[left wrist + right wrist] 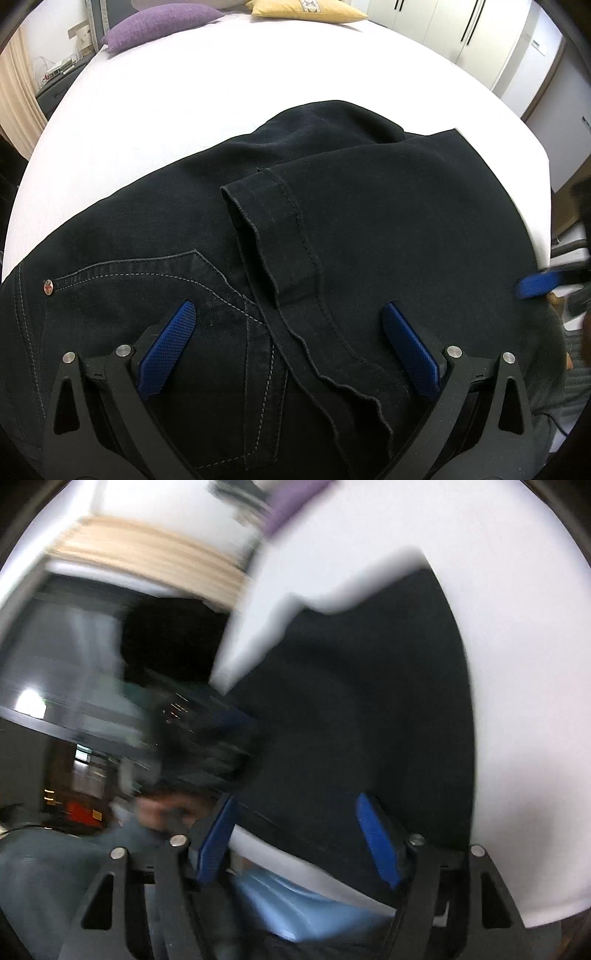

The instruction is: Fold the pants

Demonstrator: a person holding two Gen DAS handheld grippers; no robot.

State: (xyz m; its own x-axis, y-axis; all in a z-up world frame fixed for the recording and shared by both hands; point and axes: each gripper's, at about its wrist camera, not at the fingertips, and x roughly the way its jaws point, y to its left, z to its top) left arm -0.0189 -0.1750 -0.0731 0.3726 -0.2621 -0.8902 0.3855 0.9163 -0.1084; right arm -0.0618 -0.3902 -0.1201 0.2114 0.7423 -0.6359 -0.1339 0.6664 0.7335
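Beneath the spread left hand-held gripper (286, 306) lie folded pants (332, 206).

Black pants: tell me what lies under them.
The black pants lie on the white bed, which shows all around them. Whatever lies beneath the fabric itself is covered.

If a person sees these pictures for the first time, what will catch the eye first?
First the dark pants, spread over the white bed, with one hemmed leg end folded back across the middle. Next, the open left gripper just above them, its blue fingers wide apart. At the bed's far end lie a purple pillow and a yellow pillow.
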